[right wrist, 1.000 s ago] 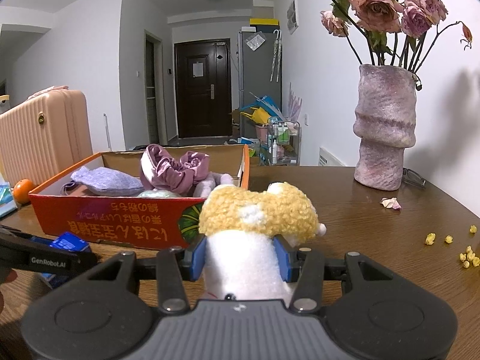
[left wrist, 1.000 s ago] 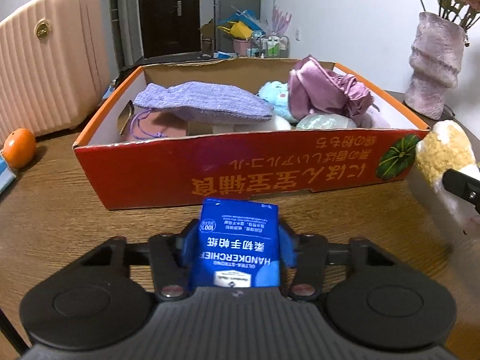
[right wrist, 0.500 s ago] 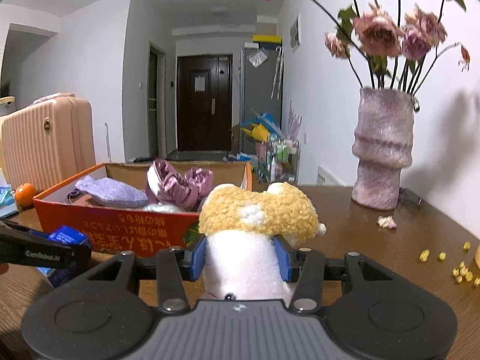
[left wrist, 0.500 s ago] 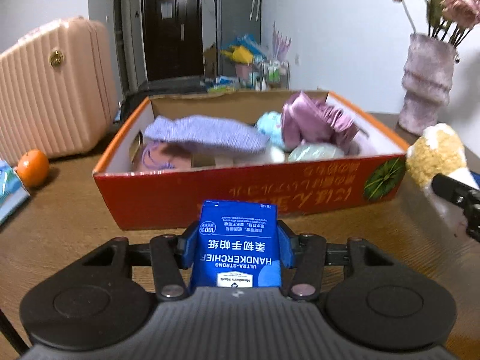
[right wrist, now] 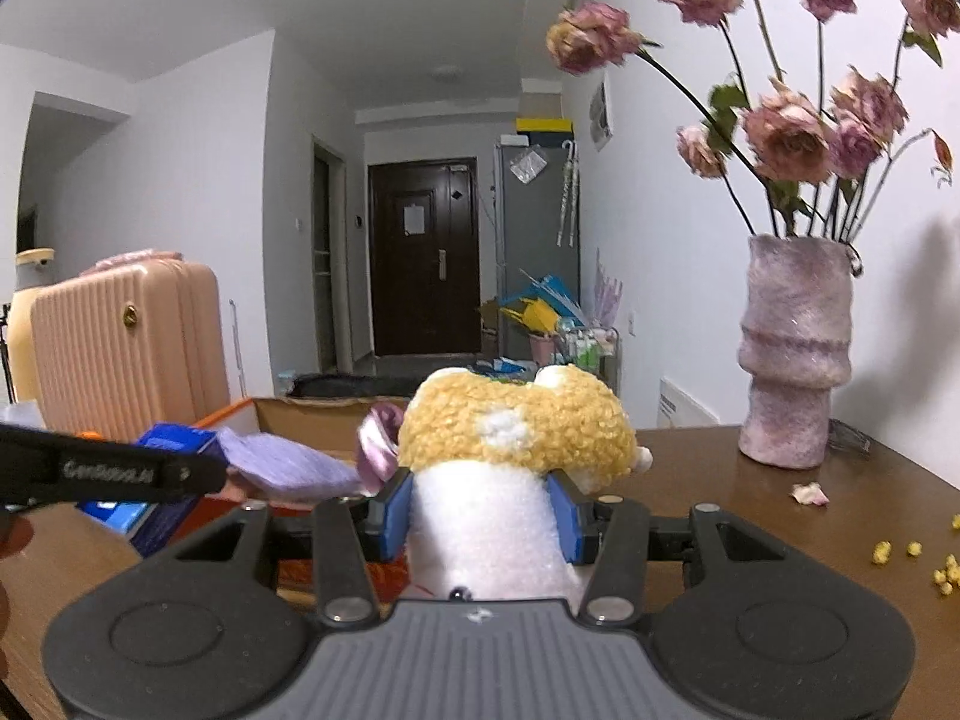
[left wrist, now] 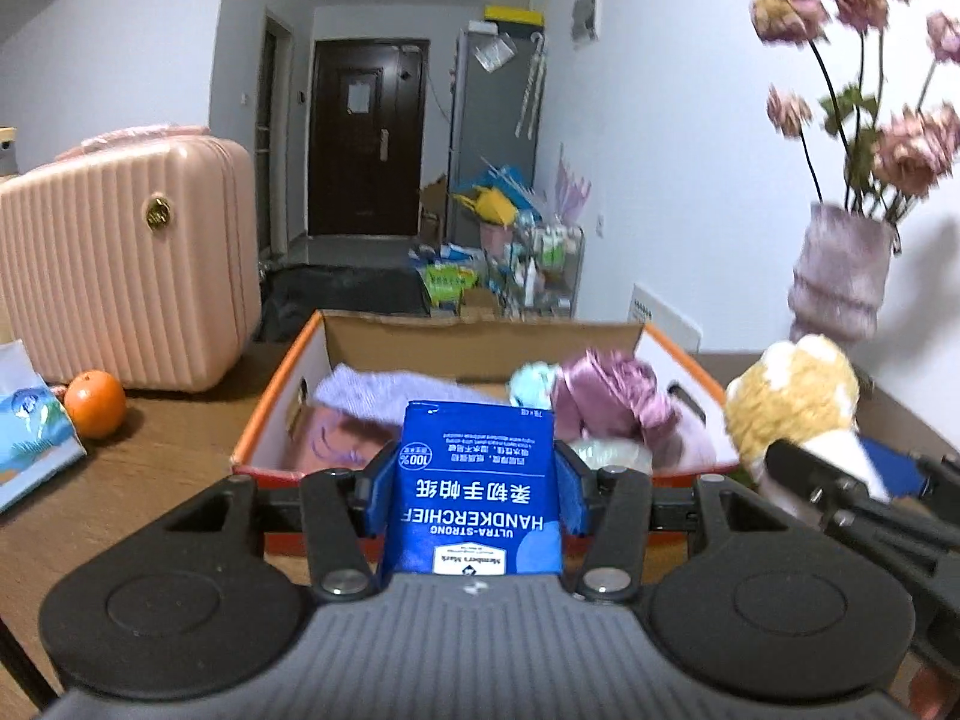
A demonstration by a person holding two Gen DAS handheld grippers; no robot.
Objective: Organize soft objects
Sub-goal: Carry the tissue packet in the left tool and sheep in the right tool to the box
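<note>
A: Lifted since a second ago — both grippers higher, carton seen from above its near wall now rather than face-on.

B: Left to right, then?

A: At the desk's left edge, a light-blue tissue pack [left wrist: 27, 432]. Just beside it, an orange [left wrist: 95, 403]. Behind both, a pink suitcase [left wrist: 129, 258] standing upright.

B: And centre?

A: Left gripper [left wrist: 477, 477], clenched on a blue handkerchief pack [left wrist: 477, 498], print upside down, held in front of the orange carton [left wrist: 270, 414]. Inside the carton: lilac knit pouch [left wrist: 384, 387] at the left, teal plush [left wrist: 531, 381] near the middle, mauve satin bundle [left wrist: 612, 399] toward the right.

B: Right side?

A: Right gripper [right wrist: 483, 507], grasping a yellow-and-white plush toy [right wrist: 510, 426] by its white body, curly yellow head poking up past the blue pads [right wrist: 396, 510]. Held just off the carton's right wall. Further right, near the desk's far edge, a fuzzy mauve vase [right wrist: 795, 354] with dried roses [right wrist: 786, 132]. A fallen petal [right wrist: 810, 493] and yellow crumbs [right wrist: 915, 558] toward the right edge.
</note>
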